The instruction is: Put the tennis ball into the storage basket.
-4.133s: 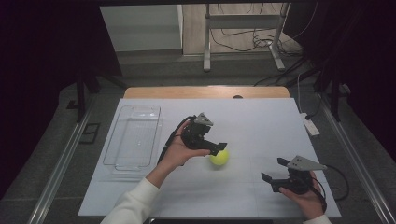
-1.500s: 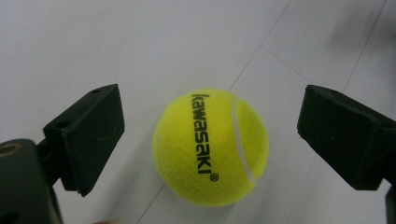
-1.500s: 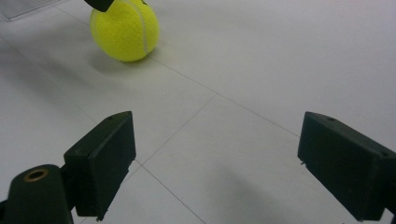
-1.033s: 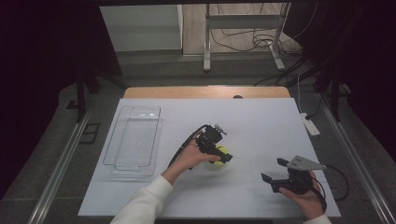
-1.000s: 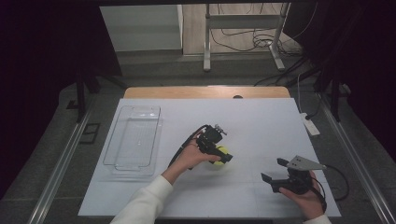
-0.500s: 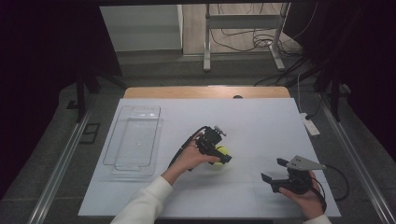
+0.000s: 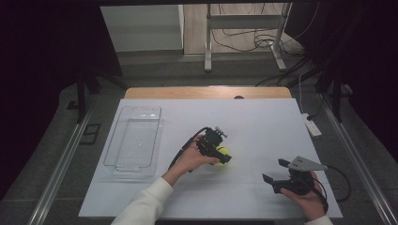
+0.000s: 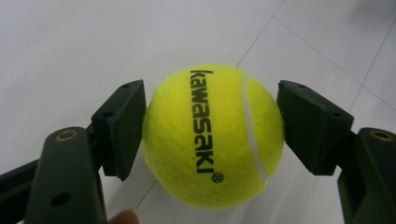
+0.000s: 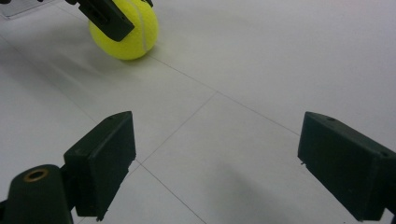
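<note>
Slippage is the chief risk judged from here: the tennis ball (image 8: 213, 135) is round and felted, and it is gripped only at its two sides by the left hand-held gripper (image 8: 211, 122), whose jaws have just been closing onto it, so a tilt or a hasty lift could let it roll out and away across the bench (image 7: 263, 117). The ball is bright yellow-green, with a white seam and black "kawasaki" lettering, and it rests on the white bench near the middle, well apart from the clear plastic tray (image 7: 134, 142). The right hand-held gripper (image 9: 215, 168) is held wide apart over bare bench, nothing between its jaws.
</note>
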Motion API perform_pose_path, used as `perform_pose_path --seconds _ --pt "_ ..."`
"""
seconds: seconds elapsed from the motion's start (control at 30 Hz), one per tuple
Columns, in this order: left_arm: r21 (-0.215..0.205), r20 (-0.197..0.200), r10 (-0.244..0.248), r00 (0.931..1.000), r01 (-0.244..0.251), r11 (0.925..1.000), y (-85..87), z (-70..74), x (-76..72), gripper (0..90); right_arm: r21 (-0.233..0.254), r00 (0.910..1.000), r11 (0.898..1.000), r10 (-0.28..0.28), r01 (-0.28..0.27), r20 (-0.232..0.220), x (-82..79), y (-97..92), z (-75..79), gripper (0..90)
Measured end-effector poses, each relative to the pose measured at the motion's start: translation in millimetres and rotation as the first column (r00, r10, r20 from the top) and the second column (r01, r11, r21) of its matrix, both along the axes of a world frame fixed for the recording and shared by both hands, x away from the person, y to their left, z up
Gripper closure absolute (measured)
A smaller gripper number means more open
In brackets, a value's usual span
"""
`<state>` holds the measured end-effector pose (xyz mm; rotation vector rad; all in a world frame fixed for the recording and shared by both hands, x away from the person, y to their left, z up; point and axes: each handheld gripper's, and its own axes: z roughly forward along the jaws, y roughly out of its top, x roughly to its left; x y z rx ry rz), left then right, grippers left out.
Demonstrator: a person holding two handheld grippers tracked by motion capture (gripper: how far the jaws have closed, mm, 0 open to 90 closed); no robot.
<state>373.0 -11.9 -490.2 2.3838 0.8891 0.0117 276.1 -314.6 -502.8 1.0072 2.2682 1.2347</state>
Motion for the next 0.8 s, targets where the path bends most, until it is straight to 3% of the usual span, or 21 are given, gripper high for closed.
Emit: perform_pose_path --seconds 0.8 --pt "-0.029 0.056 0.004 0.9984 -0.002 0.9996 6.4 13.9 -6.0 27.7 0.001 1.0 1.0 -0.003 0.003 0.001 0.0 -0.3 0.2 11.9"
